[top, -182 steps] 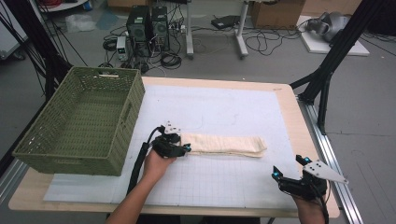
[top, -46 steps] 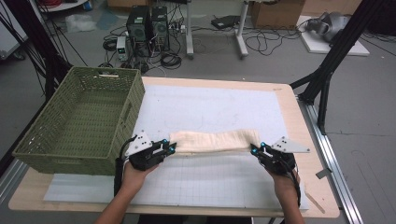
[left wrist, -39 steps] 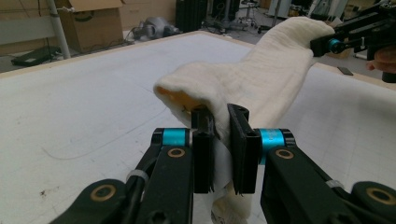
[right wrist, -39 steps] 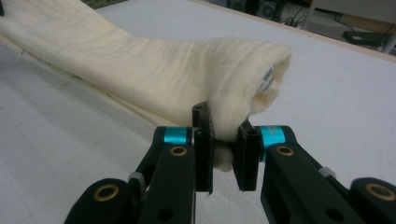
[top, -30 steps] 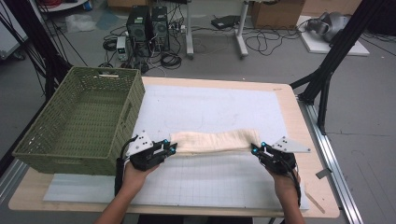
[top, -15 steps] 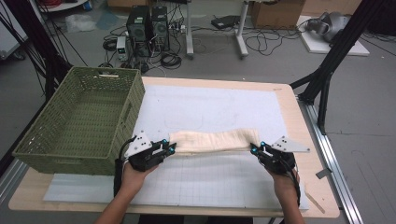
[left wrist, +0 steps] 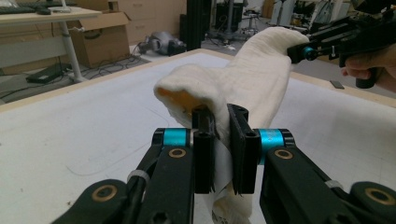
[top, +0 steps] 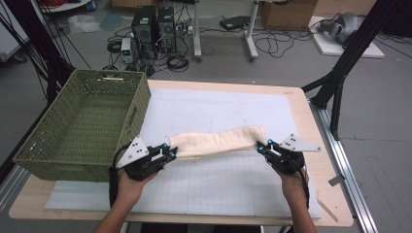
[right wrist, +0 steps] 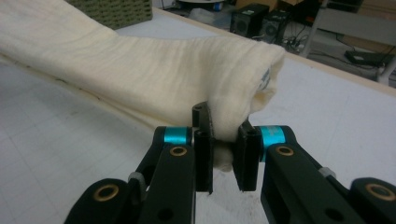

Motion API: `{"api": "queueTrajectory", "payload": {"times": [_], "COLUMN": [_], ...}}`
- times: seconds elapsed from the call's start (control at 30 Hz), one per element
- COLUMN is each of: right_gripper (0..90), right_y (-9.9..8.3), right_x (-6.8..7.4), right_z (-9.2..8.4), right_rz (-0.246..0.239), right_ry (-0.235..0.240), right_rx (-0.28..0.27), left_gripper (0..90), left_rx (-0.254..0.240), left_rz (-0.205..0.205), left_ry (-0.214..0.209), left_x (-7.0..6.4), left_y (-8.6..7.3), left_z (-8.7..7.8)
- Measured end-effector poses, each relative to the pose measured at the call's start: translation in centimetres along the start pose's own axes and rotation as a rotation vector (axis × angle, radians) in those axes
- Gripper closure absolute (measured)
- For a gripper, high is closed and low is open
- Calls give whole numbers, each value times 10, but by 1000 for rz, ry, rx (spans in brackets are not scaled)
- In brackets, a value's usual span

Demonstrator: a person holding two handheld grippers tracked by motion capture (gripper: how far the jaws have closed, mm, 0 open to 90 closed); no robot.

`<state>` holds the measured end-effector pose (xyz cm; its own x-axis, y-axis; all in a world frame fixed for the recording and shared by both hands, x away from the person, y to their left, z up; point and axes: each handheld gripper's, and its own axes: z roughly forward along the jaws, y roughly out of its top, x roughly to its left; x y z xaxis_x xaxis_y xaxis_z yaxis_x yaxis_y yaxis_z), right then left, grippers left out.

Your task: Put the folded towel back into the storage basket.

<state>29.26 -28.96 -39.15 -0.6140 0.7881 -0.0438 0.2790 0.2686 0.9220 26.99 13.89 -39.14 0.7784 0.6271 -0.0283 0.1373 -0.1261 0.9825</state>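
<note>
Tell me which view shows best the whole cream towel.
The high view: the cream towel spans from left gripper to right gripper. Each gripper view shows just one pinched end between its jaws.

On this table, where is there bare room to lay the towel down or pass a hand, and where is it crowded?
Bare white mat lies between the towel and the table's far edge, and again between the towel and the near edge. The left side is crowded: the green basket sits right beside the left tongs. The right tongs hold the towel's other end near the right edge.
</note>
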Motion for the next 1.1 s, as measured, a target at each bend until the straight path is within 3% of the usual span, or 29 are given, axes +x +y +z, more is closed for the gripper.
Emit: {"api": "queueTrajectory", "payload": {"times": [0.43, 0.77, 1.1], "right_gripper": [807, 807, 807], "right_y": [45, 80, 111], "right_x": [0, 8, 16], "right_z": [25, 49, 74], "right_rz": [-62, -115, -108], "right_ry": [35, 48, 58], "right_rx": [-12, -15, -22], "left_gripper": [811, 812, 811], "left_rx": [-45, -98, -120], "left_rz": [-8, -4, -9], "left_ry": [49, 90, 124], "left_x": [5, 11, 18], "left_y": [13, 26, 30], "left_z": [-27, -48, -62]}}
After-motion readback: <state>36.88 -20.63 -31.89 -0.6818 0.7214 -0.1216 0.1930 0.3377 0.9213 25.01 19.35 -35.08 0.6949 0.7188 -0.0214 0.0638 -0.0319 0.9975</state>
